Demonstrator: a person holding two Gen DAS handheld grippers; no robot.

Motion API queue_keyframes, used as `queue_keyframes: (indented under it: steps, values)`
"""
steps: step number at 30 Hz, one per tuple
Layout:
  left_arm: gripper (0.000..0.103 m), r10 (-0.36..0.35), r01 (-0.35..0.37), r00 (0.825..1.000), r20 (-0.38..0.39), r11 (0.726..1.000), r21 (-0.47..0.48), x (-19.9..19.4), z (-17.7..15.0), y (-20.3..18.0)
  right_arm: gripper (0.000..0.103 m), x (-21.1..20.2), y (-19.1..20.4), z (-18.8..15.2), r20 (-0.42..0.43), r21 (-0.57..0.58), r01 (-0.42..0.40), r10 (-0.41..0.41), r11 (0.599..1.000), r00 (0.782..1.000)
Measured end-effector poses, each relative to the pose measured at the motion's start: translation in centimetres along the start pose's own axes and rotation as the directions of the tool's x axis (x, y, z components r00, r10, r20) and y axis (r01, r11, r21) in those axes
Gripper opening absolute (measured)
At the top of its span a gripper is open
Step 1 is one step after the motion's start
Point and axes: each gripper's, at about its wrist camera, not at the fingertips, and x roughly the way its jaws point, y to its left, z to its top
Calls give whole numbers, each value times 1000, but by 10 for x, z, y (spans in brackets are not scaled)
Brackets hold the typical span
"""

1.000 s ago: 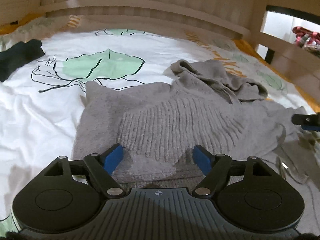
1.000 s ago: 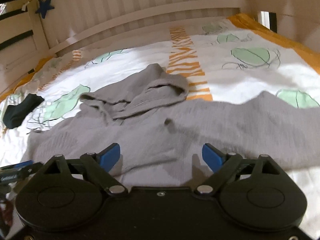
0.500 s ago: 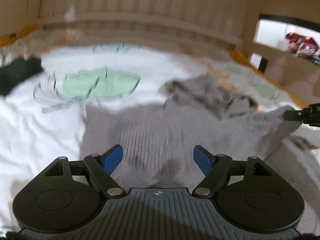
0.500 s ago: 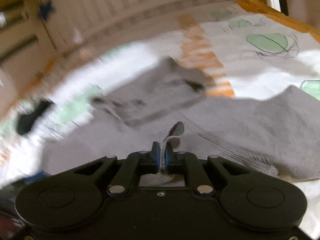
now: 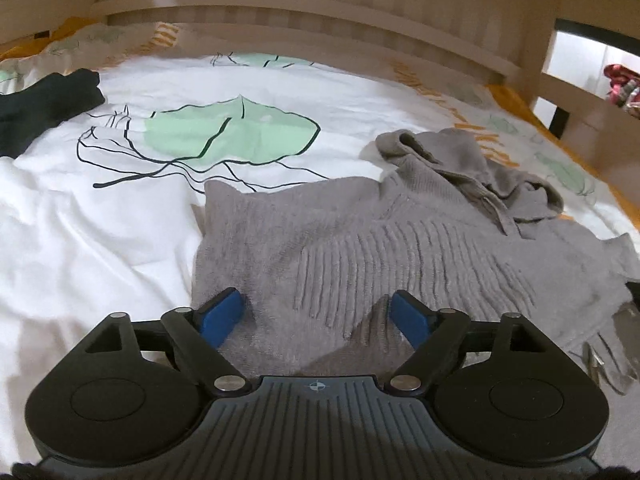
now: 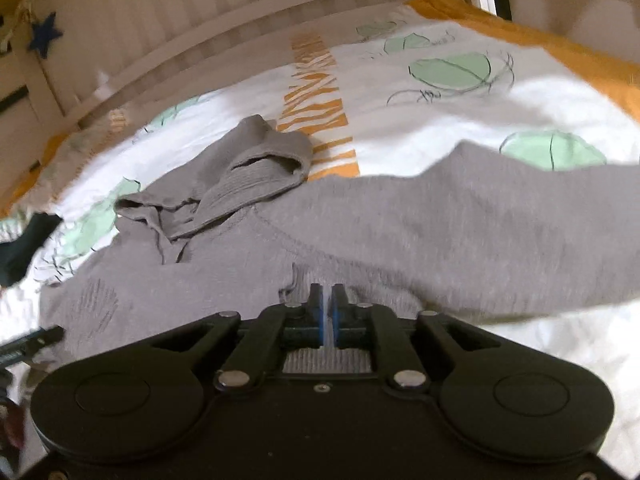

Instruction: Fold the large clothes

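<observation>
A grey knitted hooded sweater (image 5: 360,240) lies spread on the bed, hood (image 5: 472,164) towards the headboard. My left gripper (image 5: 316,312) is open, its blue pads resting on the sweater's near edge. In the right wrist view the same sweater (image 6: 360,232) stretches across, one sleeve (image 6: 540,220) running right. My right gripper (image 6: 326,304) is shut on a fold of the sweater's fabric near the body's lower edge. The hood (image 6: 248,168) lies beyond it.
The bed has a white cover with green leaf prints (image 5: 224,132) and orange stripes (image 6: 316,92). A dark garment (image 5: 44,104) lies at the far left. A wooden slatted headboard (image 5: 320,8) and side rail (image 5: 576,92) bound the bed.
My right gripper went from open to shut, pinching a fold of the sweater, which has shifted. My left gripper stayed open and moved slightly over the sweater's edge.
</observation>
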Motion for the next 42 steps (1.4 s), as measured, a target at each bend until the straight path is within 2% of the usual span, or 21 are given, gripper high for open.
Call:
queue_keyframes:
  steps: [1,2,4,6,9,12,14,17,20,22,25,31,38,40,41,42]
  values:
    - [89,5,-5,1000,-5,1000,17,1,0,-3,22,1,-2,-4,4,5,2,-2,1000,1000]
    - [90,22,-21,1000,-7,999,38,2,-1,-7,39,2,-3,-8,4,12,-1,1,1000,1000]
    - [91,50,-49,999,-4,996,70,3,-2,-13,46,4,-6,-21,35,14,-33,32,999,999]
    - [92,54,-54,999,0,996,70,3,-3,-12,46,4,-5,-27,74,-5,-36,36,999,997]
    - [93,54,-53,999,-1,996,65,3,-3,-11,52,4,-9,-24,74,20,-68,66,997,995]
    - [93,67,-66,998,-7,995,75,3,-2,-13,65,3,-14,-22,75,46,-138,134,989,988]
    - [93,66,-64,997,-25,995,81,3,2,-13,79,-1,-11,-19,63,46,-157,154,987,986]
    - [91,78,-71,995,-66,992,105,-3,14,-18,81,-16,-8,-15,44,66,-169,166,983,985]
    - [91,30,-25,999,-33,990,141,-23,22,-38,89,-38,-17,-7,58,91,-188,183,978,981]
    - [92,0,2,1000,-12,985,170,-35,27,-62,89,-49,-25,-1,63,103,-167,161,981,985]
    - [92,-93,90,996,6,977,194,-44,34,-103,89,-66,-44,8,62,134,-120,112,984,992]
    - [92,-197,197,980,-22,957,212,-23,33,-186,90,-92,-92,19,64,176,-28,17,984,998]
    - [92,-178,194,978,-112,969,150,27,14,-230,90,-116,-166,26,58,289,87,-108,953,992]
    - [92,-137,162,979,-148,972,172,43,4,-237,90,-122,-187,27,55,305,121,-145,945,988]
    - [94,-108,135,985,-137,969,208,47,-2,-242,90,-125,-197,27,55,315,141,-166,939,985]
    - [97,-89,111,992,-94,959,260,48,-11,-247,90,-127,-208,28,55,328,157,-185,932,981]
